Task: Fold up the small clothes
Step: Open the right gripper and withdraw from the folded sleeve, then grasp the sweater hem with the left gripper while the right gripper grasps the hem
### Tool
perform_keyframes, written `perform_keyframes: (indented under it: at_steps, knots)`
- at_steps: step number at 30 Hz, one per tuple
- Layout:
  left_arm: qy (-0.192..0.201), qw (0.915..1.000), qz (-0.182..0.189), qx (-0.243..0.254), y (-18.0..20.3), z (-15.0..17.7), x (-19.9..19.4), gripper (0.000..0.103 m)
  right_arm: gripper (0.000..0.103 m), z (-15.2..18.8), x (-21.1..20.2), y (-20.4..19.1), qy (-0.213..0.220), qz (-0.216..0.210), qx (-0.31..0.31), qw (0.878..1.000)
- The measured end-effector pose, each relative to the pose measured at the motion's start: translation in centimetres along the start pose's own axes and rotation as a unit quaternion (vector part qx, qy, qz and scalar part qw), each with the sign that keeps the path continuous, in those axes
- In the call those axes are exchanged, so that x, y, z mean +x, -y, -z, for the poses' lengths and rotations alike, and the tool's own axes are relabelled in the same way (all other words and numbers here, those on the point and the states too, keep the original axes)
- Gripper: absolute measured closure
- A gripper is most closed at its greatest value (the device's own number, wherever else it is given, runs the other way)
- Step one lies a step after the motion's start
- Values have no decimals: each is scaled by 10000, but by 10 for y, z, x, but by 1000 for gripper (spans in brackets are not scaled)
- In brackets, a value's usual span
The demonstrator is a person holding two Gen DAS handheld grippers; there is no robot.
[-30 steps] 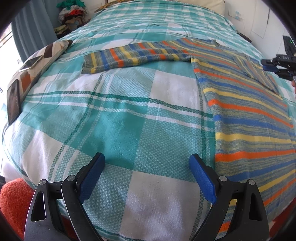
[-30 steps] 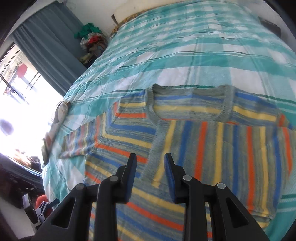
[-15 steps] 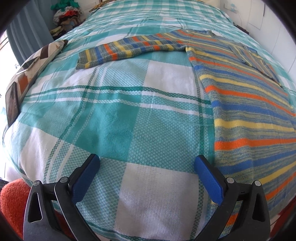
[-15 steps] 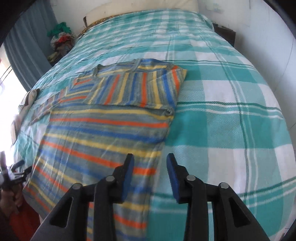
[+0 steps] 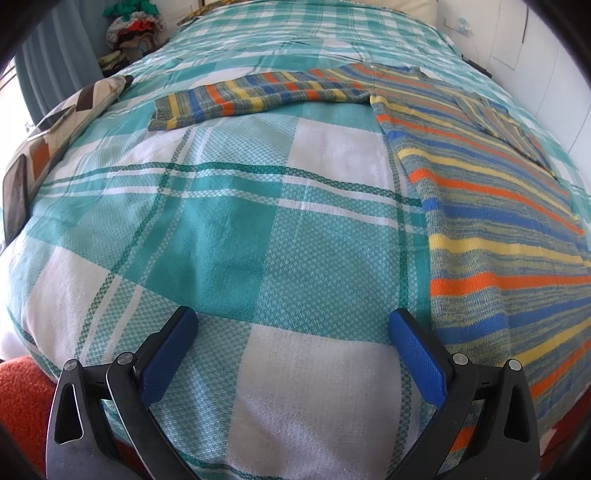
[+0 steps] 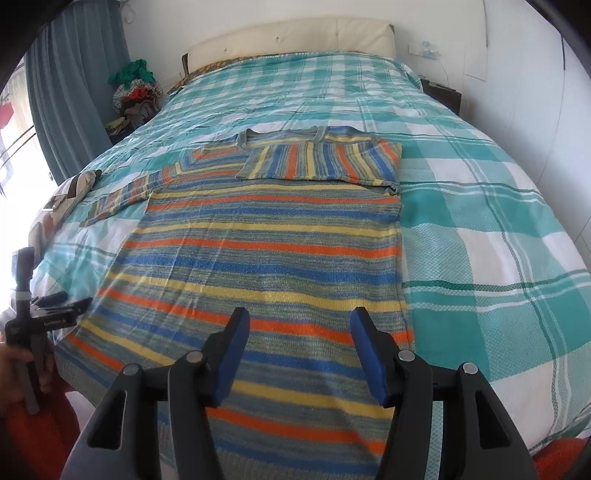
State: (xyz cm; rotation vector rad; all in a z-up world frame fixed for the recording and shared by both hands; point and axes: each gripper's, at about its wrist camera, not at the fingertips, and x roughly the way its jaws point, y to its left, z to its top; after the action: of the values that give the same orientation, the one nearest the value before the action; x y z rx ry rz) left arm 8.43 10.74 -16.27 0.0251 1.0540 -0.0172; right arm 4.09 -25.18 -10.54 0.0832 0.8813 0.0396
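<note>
At the far left edge of the bed, a patterned cushion [image 5: 79,110] lies with a phone [image 5: 51,122] resting on it, out of the way of the work. Just right of it the striped sweater's left sleeve [image 5: 258,94] stretches flat across the teal checked bedspread [image 5: 229,229], laid straight out from the body, apparently so it can be folded inward in its turn. The left gripper [image 5: 291,350] hovers low over bare bedspread near the bed's near edge, just left of the sweater's hem side; its jaws stand wide apart with nothing between them, which reads as readiness to take either that side edge or the outstretched sleeve. In the right wrist view the same gripper [image 6: 61,301] shows at the far left, held in a person's hand [image 6: 16,373]. Further right lies the striped sweater [image 6: 266,258] itself, spread flat in the middle of the bed with its collar toward the headboard [image 6: 291,35] and its hem hanging at the near edge. Its right sleeve [image 6: 321,158] is already folded across the chest, so one side of the fold looks done and the left side remains. The right gripper [image 6: 300,354] hangs above the lower right part of the sweater, its jaws opening and empty, the pads clear of the knit. To the right of the sweater only bedspread runs to the wall.
</note>
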Motion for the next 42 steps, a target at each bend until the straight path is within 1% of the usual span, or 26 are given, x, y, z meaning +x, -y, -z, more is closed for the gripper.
perform_keyframes:
  at_steps: [2,4,5,7,8,9,10,12,15,16,18,19,21,23,25,27,28,30,31,32,33,34,36,39,41,42]
  knots:
    - [-201,9997,158,47,-3,-4,-2,0,46,0,0,1,8,29,-3,10000]
    - [-316,9972,635,-248,-16,-6,-13,2,46,-1,-1,5,-16,27,88,10000]
    - [-293,9929,1041,-498,-25,-4,-22,2,46,-3,-3,9,-23,-26,184,9998]
    - [-230,9753,2001,-903,-39,6,-39,3,46,-4,-13,20,-1,-75,387,9992]
    - [-300,9675,2311,-979,-41,12,-44,5,46,-4,-18,25,15,-71,463,9989]
    - [-427,9623,2508,-961,-37,18,-46,13,46,-3,-23,31,4,-63,528,9986]
    - [-594,9585,2648,-874,-31,24,-45,28,46,-2,-27,36,-25,-54,574,9983]
    - [-937,9520,2851,-604,-13,34,-41,41,45,3,-30,43,-201,-95,641,9977]
    - [-1032,9514,2885,-316,9,36,-37,44,45,9,-31,47,-609,-190,623,9960]
    - [-1058,9467,3019,-365,12,35,-36,44,45,12,-30,48,-721,-217,609,9953]
    - [-1165,9321,3375,-610,12,34,-35,42,45,17,-30,50,-861,-250,615,9941]
    - [-1180,9296,3423,-693,9,34,-36,38,45,18,-31,51,-889,-255,613,9938]
    - [-1114,9337,3293,-862,-1,35,-38,38,45,21,-34,52,-898,-216,640,9937]
    - [-1149,9267,3383,-1165,-15,39,-36,46,45,22,-38,55,-948,-236,728,9925]
    - [-1306,9199,3426,-1391,-26,43,-30,79,46,22,-41,60,-1005,-270,828,9911]
    - [-1480,9145,3437,-1537,-29,49,-23,88,45,22,-44,65,-1076,-234,859,9902]
    - [-1508,9121,3471,-1578,-29,50,-22,88,45,22,-45,67,-1106,-211,856,9899]
    - [-1514,9154,3439,-1445,-23,48,-23,86,45,22,-48,70,-1172,-205,847,9893]
    - [-1528,9159,3454,-1360,-18,47,-22,71,45,22,-48,71,-1216,-227,843,9887]
    - [-1566,9123,3560,-1280,-11,45,-17,63,45,22,-47,73,-1262,-282,864,9878]
    - [-1601,9085,3664,-1213,-5,45,-14,50,45,23,-46,74,-1308,-343,912,9866]
    - [-1599,9076,3698,-1182,-2,44,-15,45,45,24,-45,76,-1358,-409,975,9851]
    - [-1524,9067,3745,-1203,-4,41,-20,43,46,27,-44,80,-1433,-512,1118,9820]
    - [-1287,9052,3697,-1658,-26,44,-27,45,46,32,-46,86,-1534,-585,1291,9779]
    - [-1392,9006,3636,-1931,-35,47,-21,63,46,38,-43,92,-1743,-572,1468,9720]
    - [-1495,9011,3566,-1960,-34,49,-16,76,46,42,-39,96,-1887,-595,1555,9678]
